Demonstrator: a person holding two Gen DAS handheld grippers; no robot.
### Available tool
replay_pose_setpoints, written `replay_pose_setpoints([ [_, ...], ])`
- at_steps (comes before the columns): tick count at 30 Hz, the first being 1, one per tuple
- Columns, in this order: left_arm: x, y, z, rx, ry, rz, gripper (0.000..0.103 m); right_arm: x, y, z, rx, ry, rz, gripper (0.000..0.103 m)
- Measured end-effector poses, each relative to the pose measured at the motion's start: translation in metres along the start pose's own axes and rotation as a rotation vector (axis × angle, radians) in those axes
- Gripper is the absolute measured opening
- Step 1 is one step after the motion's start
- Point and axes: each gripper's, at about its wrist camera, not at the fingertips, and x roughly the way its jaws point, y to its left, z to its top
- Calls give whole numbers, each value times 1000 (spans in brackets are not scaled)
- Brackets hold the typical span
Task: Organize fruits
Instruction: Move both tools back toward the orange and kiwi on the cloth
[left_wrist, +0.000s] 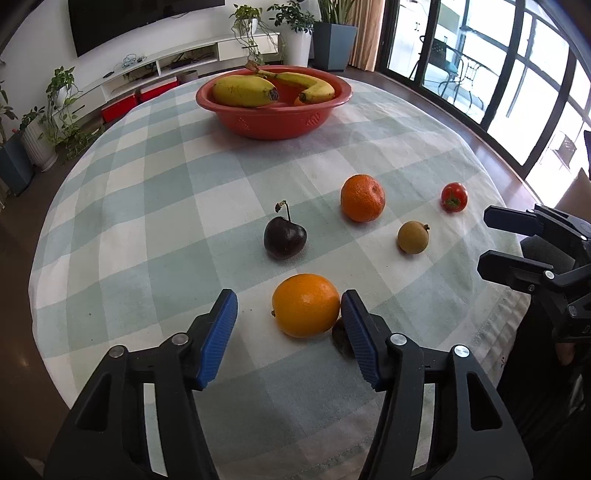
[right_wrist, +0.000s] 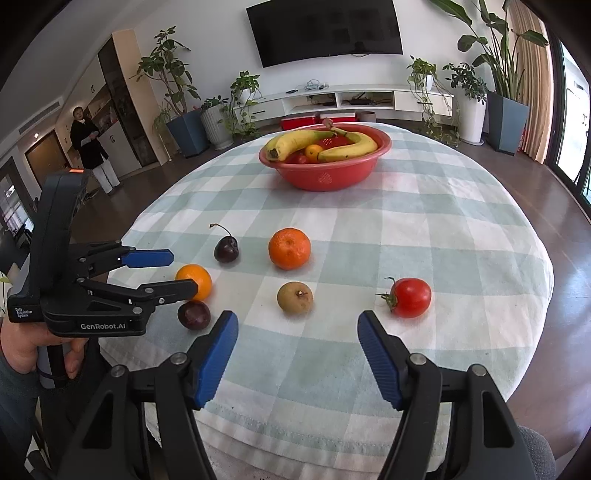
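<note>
Fruits lie scattered on the checked tablecloth: an orange sits between my left gripper's spread fingers, untouched on the left side, close to the right pad. A dark plum lies just beside it at about 5 o'clock. A cherry is at 12 o'clock from the orange, a mandarin at 1 o'clock, a brownish round fruit and a tomato toward 2 o'clock. My right gripper hangs spread, pinching nothing. The red bowl holding bananas stands at the far side.
</note>
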Motion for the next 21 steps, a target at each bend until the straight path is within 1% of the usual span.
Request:
replay_pose_setpoints([
  [2, 4, -3, 1, 26, 12, 1, 56, 0, -1, 0, 3, 2, 1, 71],
  [6, 9, -1, 5, 34, 28, -13, 55, 1, -1, -1, 4, 5, 1, 71],
  [9, 12, 2, 7, 37, 39, -38, 45, 2, -1, 0, 2, 14, -1, 71],
  [11, 12, 2, 8, 41, 42, -38, 42, 2, -1, -1, 3, 14, -2, 71],
  [12, 13, 2, 8, 40, 44, -43, 39, 3, -1, 0, 5, 16, -3, 71],
  [21, 11, 8, 6, 21, 33, -76, 38, 11, 0, 5, -4, 35, -18, 71],
])
